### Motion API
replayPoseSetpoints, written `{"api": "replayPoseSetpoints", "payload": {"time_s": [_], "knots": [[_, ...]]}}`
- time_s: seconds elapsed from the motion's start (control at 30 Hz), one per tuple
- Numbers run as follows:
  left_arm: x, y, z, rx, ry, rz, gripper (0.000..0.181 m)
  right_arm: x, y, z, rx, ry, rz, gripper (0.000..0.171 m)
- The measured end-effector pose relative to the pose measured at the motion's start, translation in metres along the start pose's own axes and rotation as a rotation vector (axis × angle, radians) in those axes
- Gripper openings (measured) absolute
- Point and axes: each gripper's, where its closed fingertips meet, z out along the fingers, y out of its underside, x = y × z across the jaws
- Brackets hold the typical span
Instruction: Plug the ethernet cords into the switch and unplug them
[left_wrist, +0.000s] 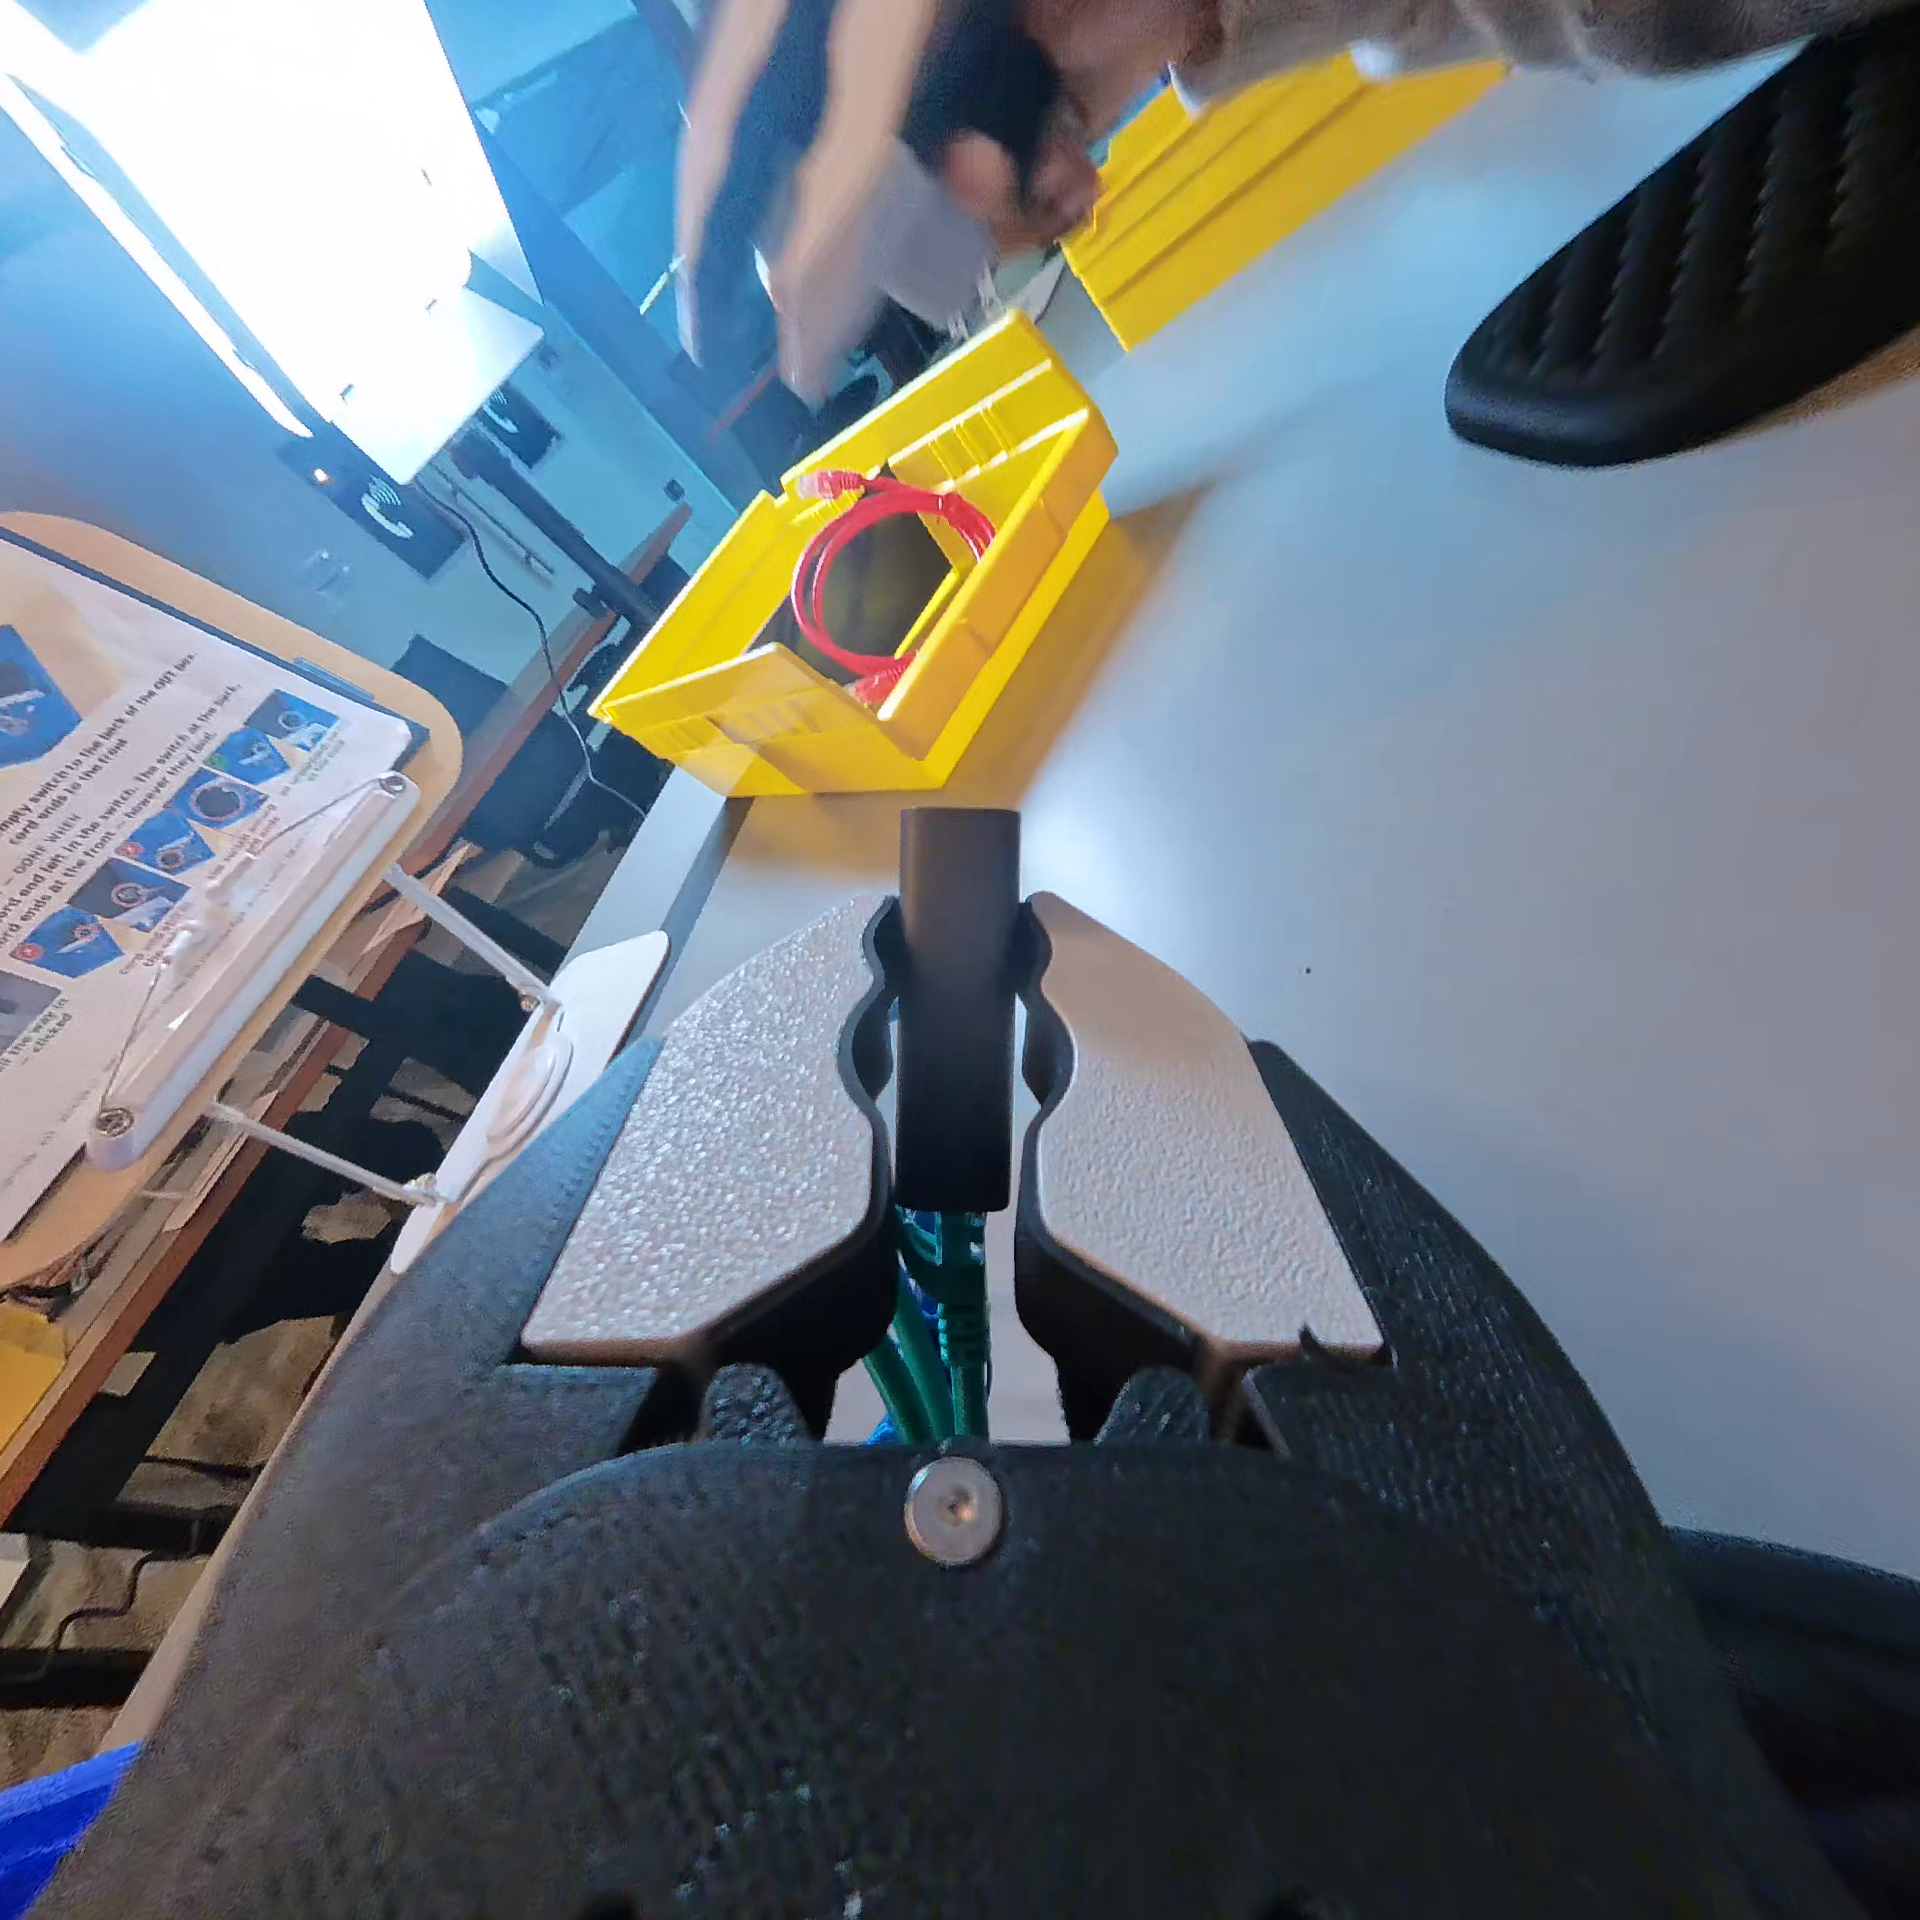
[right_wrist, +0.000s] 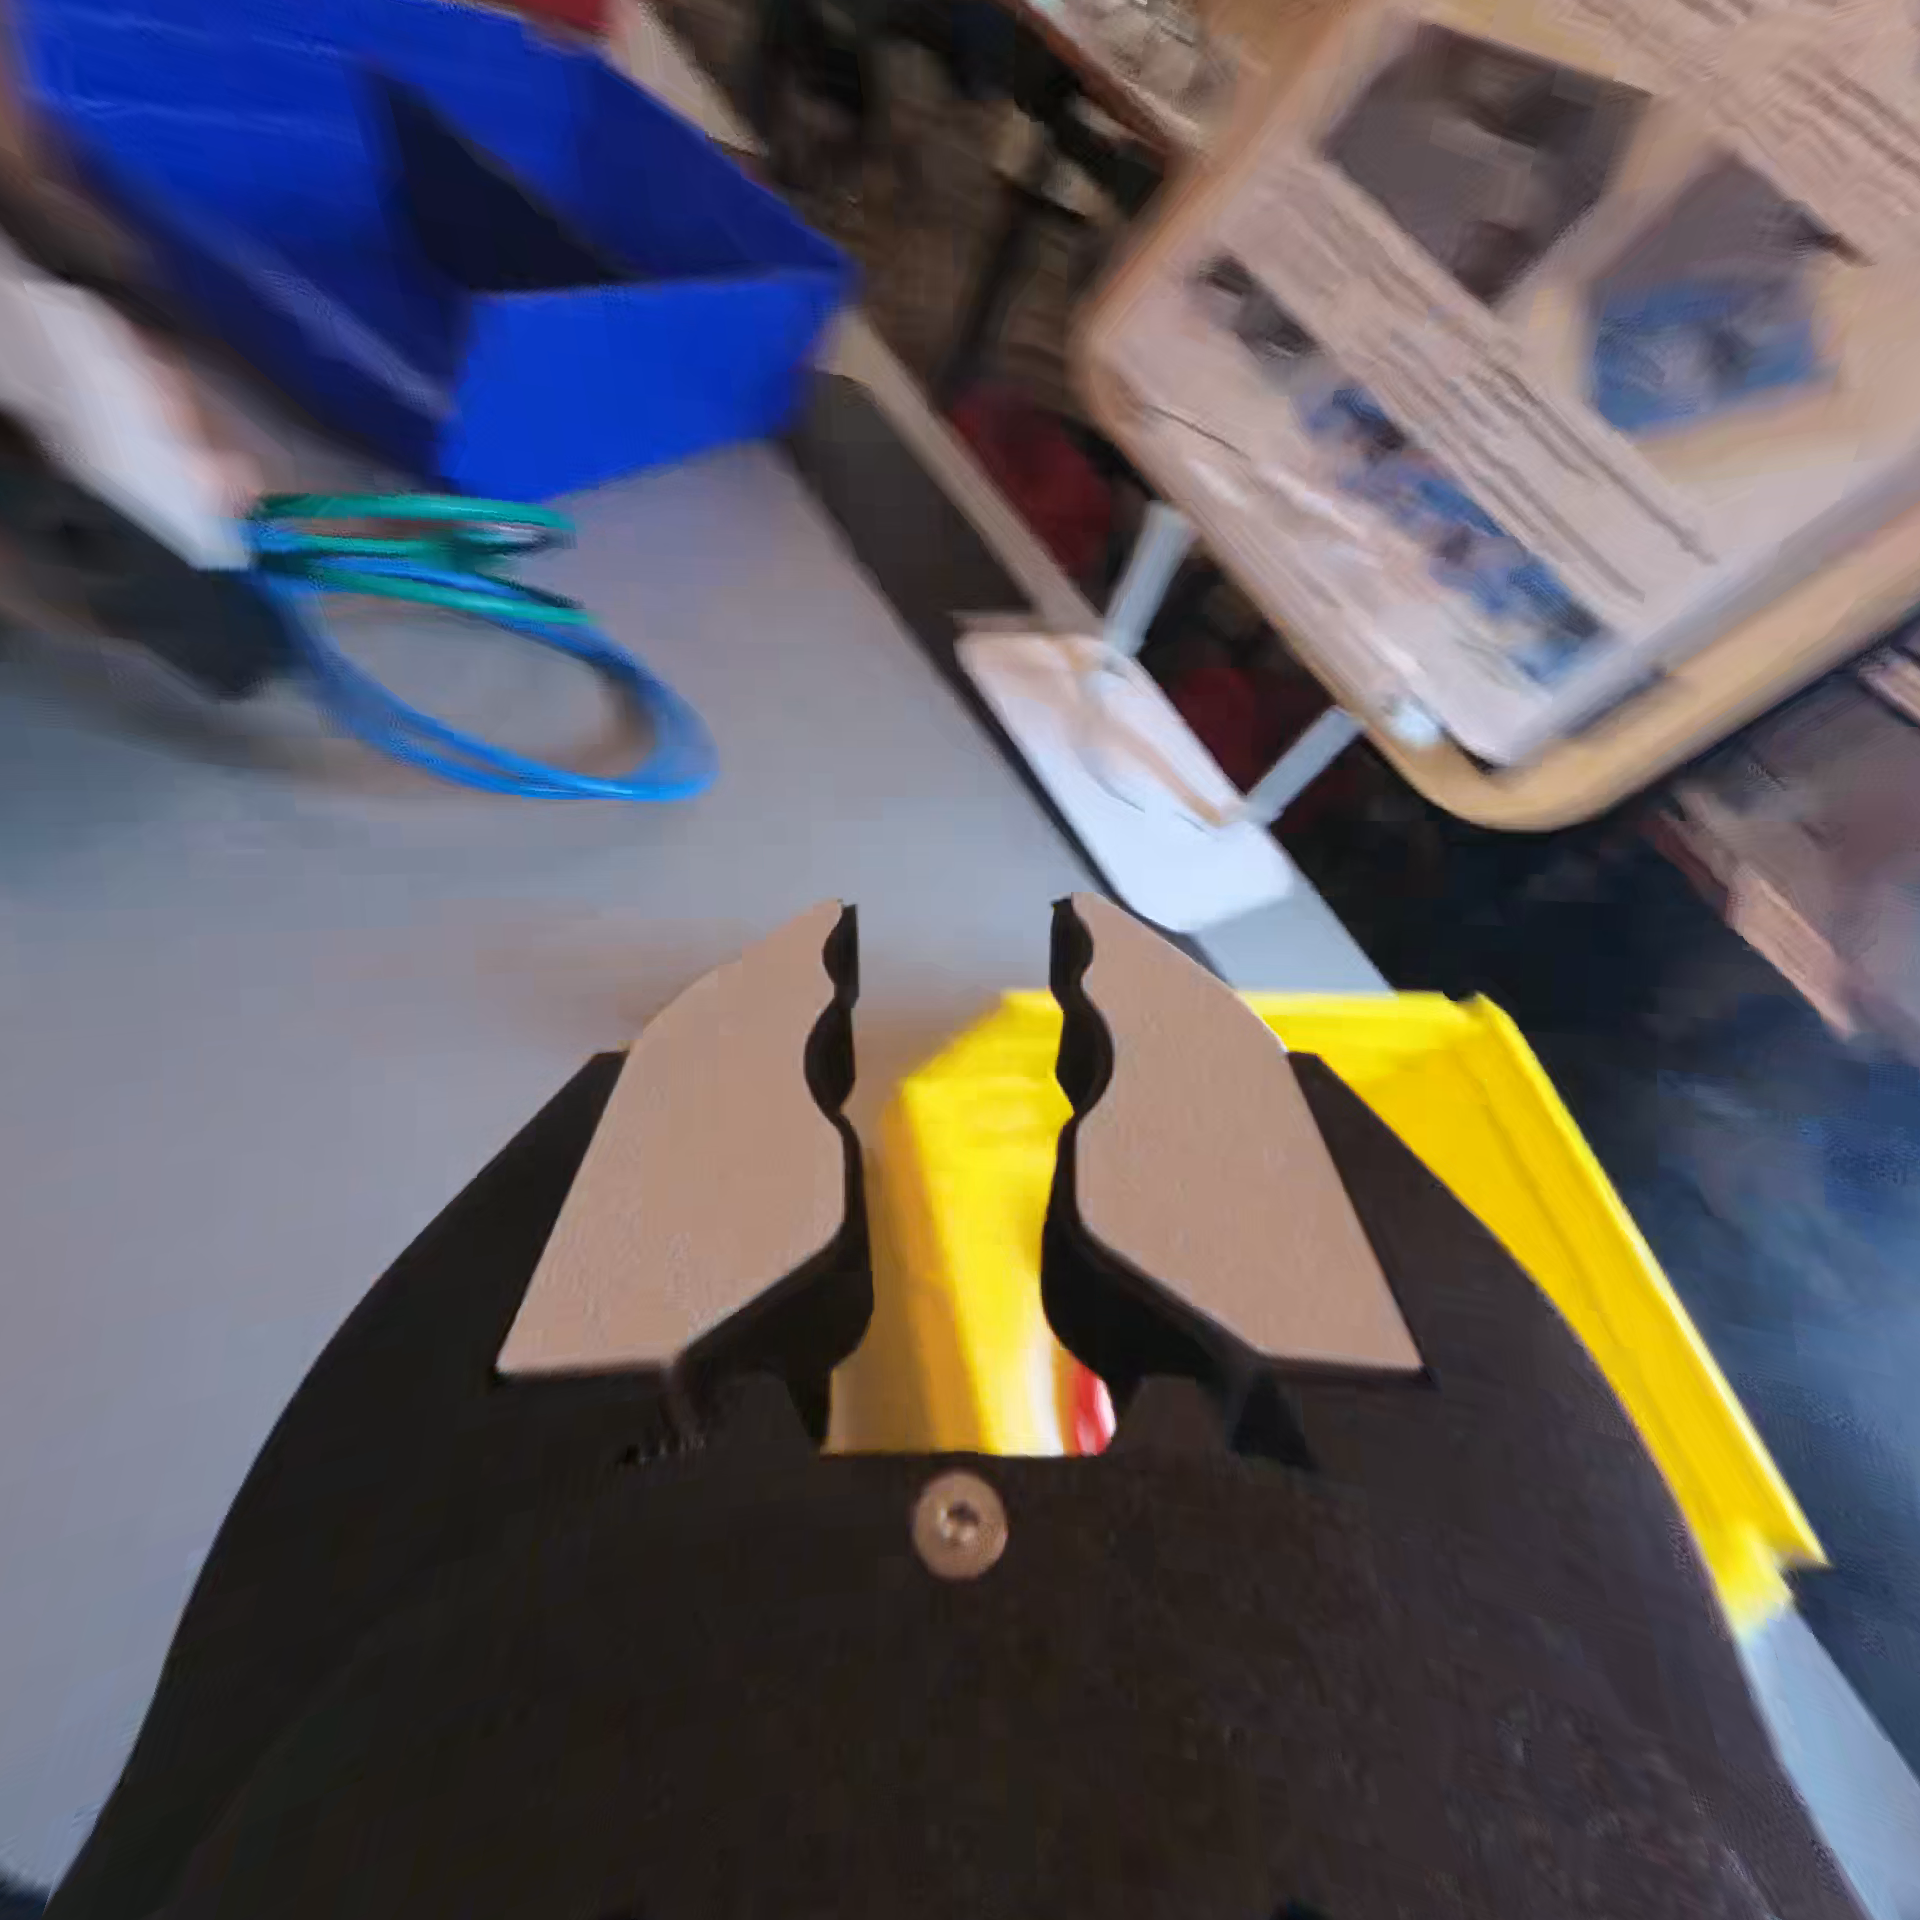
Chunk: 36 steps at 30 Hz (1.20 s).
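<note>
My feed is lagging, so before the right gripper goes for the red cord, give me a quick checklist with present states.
1. Switch held between the left gripper fingers: ok.
2. Green cords plugged into the switch: ok; how firmly seated, cannot tell.
3. Right gripper empty, fingers apart: ok.
4. Red cord coiled in the nearer yellow bin, connectors showing: ok.
5. Right gripper over the yellow bin: ok; exact aim at a connector, cannot tell, the view is blurred.
6. Blue cord looped on the table, clear of the bin: ok.
</note>
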Motion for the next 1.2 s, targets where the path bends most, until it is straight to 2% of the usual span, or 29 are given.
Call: {"api": "replayPoseSetpoints", "payload": {"time_s": [0.07, 0.17, 0.3, 0.4, 0.47, 0.5, 0.53, 0.6, 0.73, 0.87, 1.0, 1.1, 1.2], "knots": [[-0.001, -0.009, -0.003, 0.049, 0.003, -0.017, 0.021, -0.066, -0.011, 0.014, 0.048, -0.197, -0.091, 0.038], [-0.006, -0.028, -0.011, 0.14, 0.01, -0.06, 0.021, -0.117, -0.007, 0.04, 0.053, -0.268, -0.198, 0.041], [-0.025, -0.056, -0.03, 0.291, -0.011, -0.171, 0.021, -0.124, 0.008, 0.063, 0.045, -0.265, -0.138, 0.055], [-0.033, -0.075, -0.045, 0.423, 0.039, -0.271, 0.02, -0.116, 0.0, 0.062, 0.128, -0.237, -0.089, 0.066], [-0.032, -0.085, -0.051, 0.506, 0.093, -0.324, 0.02, -0.125, -0.008, 0.059, 0.161, -0.259, -0.102, 0.068], [-0.031, -0.09, -0.055, 0.549, 0.128, -0.353, 0.021, -0.132, -0.008, 0.06, 0.155, -0.273, -0.12, 0.062], [-0.031, -0.094, -0.058, 0.582, 0.154, -0.377, 0.021, -0.135, -0.007, 0.061, 0.154, -0.254, -0.169, 0.049], [-0.034, -0.094, -0.061, 0.593, 0.172, -0.398, 0.021, -0.135, -0.011, 0.056, 0.212, -0.212, -0.258, 0.01], [-0.039, -0.066, -0.056, 0.441, 0.138, -0.343, 0.022, -0.109, -0.029, 0.034, 0.234, -0.175, -0.207, 0.006], [-0.029, -0.016, -0.033, 0.107, 0.131, -0.217, 0.025, -0.082, -0.04, 0.013, 0.174, -0.071, -0.27, 0.009], [-0.005, 0.018, -0.011, -0.168, 0.173, -0.055, 0.03, -0.083, -0.042, 0.011, 0.06, -0.042, -0.407, 0.01], [0.005, 0.027, -0.006, -0.276, 0.209, 0.034, 0.037, -0.092, -0.047, 0.014, 0.011, -0.067, -0.507, 0.011], [0.016, 0.031, -0.002, -0.32, 0.292, 0.021, 0.046, -0.103, -0.056, 0.018, 0.009, -0.104, -0.573, 0.011]]}}
